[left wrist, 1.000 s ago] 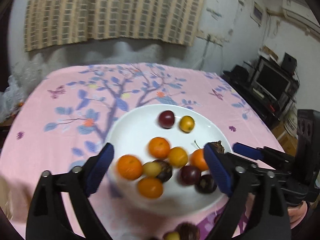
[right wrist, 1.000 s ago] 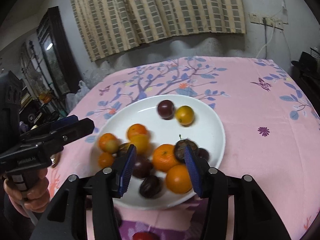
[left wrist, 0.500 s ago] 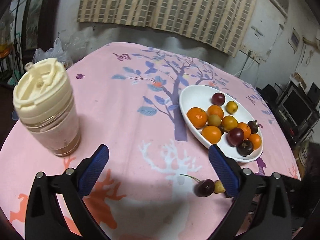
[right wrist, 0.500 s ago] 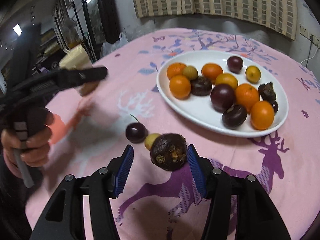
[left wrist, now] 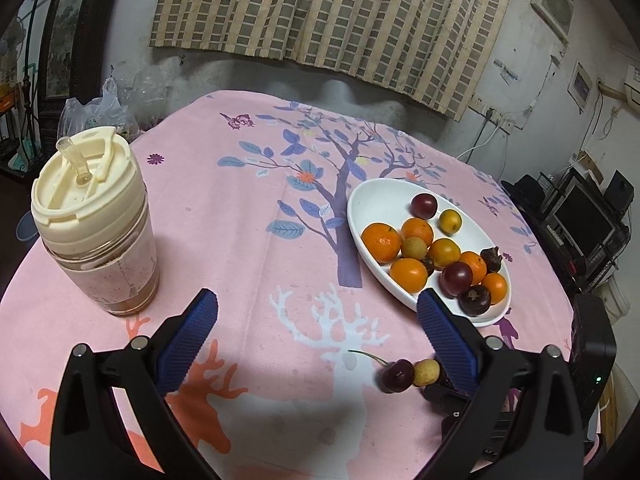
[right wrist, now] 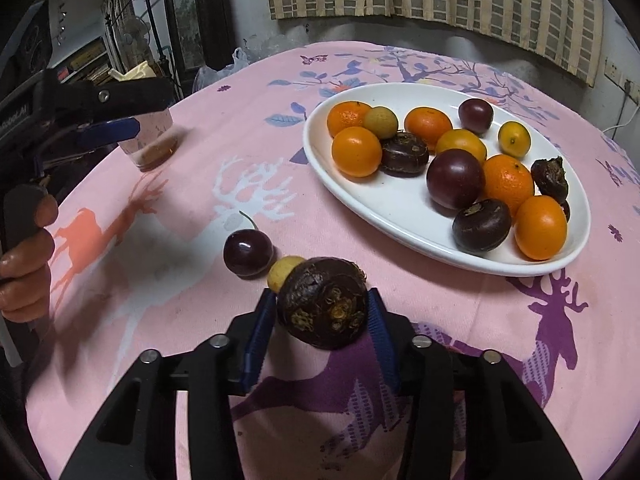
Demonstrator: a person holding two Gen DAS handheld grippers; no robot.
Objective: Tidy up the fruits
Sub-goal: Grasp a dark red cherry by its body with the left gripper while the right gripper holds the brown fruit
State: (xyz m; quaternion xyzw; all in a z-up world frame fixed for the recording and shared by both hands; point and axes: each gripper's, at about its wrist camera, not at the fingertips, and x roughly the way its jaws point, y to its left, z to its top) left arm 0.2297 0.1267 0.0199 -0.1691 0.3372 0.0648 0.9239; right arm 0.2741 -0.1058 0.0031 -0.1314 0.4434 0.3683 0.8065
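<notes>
dark rough fruit point(right wrist: 323, 307) sat on the worktop between right gripper point(right wrist: 322, 322) fingers, just closed onto it; uneven skin could slip, knocking cherry point(right wrist: 248, 253) & yellow fruit point(right wrist: 282, 271). left gripper point(left wrist: 316, 342) spread, empty.

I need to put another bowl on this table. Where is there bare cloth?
The widest free patch lies between the lidded cup and the white plate, over the tree print. The near edge is crowded: cherry, small yellow fruit and the right gripper.
</notes>
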